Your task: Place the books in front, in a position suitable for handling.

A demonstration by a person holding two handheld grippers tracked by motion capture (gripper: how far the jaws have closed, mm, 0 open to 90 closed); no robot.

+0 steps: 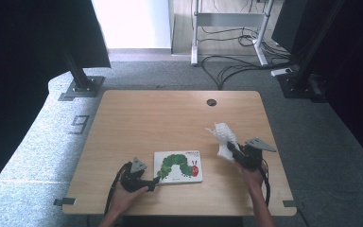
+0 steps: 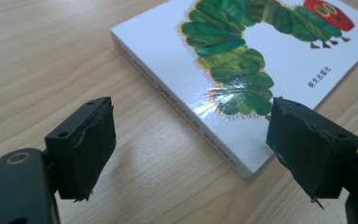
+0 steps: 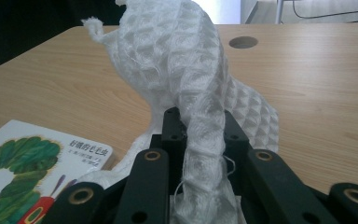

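Right of the picture book [image 1: 178, 166], lifted off the surface [image 1: 170, 113]: white waffle cloth [image 1: 225, 137], clenched in right claw [image 1: 234, 153]. At the book's left corner: left claw [image 1: 154, 182], released, jaws apart, nothing between.

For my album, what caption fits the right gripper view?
Right gripper clamps a white waffle cloth above the caterpillar book.

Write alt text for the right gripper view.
The right claw is shut on a white waffle-weave cloth that bunches upward above a wooden table. A caterpillar picture book lies flat at lower left.
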